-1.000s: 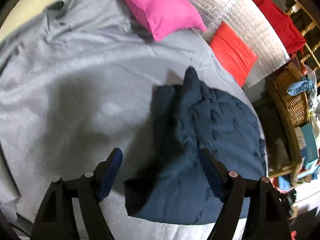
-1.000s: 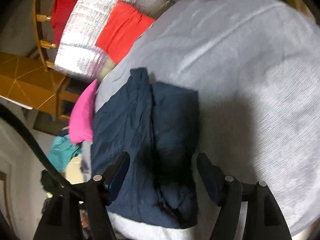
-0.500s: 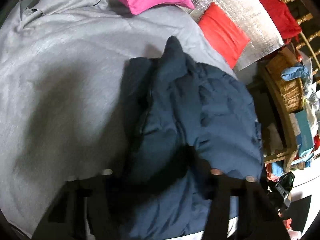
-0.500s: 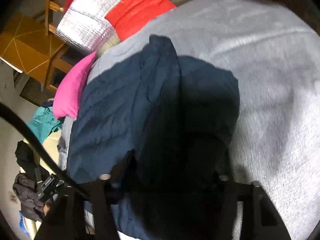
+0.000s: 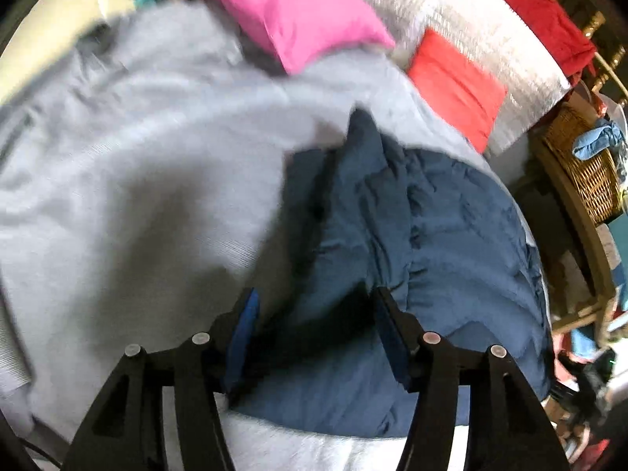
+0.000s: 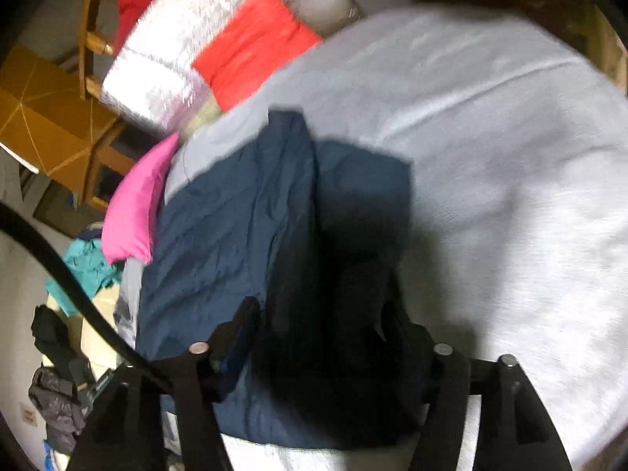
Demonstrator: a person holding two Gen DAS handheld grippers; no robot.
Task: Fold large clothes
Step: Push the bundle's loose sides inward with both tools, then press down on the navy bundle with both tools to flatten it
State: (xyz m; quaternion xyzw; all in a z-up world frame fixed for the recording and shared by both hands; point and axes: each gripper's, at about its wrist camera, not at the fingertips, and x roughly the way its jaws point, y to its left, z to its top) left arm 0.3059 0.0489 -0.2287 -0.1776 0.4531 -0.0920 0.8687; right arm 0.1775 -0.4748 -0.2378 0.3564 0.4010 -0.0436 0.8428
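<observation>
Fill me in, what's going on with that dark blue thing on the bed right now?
A person with two handheld grippers is folding a navy garment lying bunched on a grey sheet. The left gripper and the right gripper each hang over the garment's near edge with jaws open, holding nothing. A raised ridge runs along the middle of the cloth. A pink pillow sits at the sheet's far side.

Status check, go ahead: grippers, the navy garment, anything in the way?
Left gripper open, empty. Right gripper open, empty. Navy garment bunched on grey sheet, not gripped. Pink pillow beyond, clear of it.
</observation>
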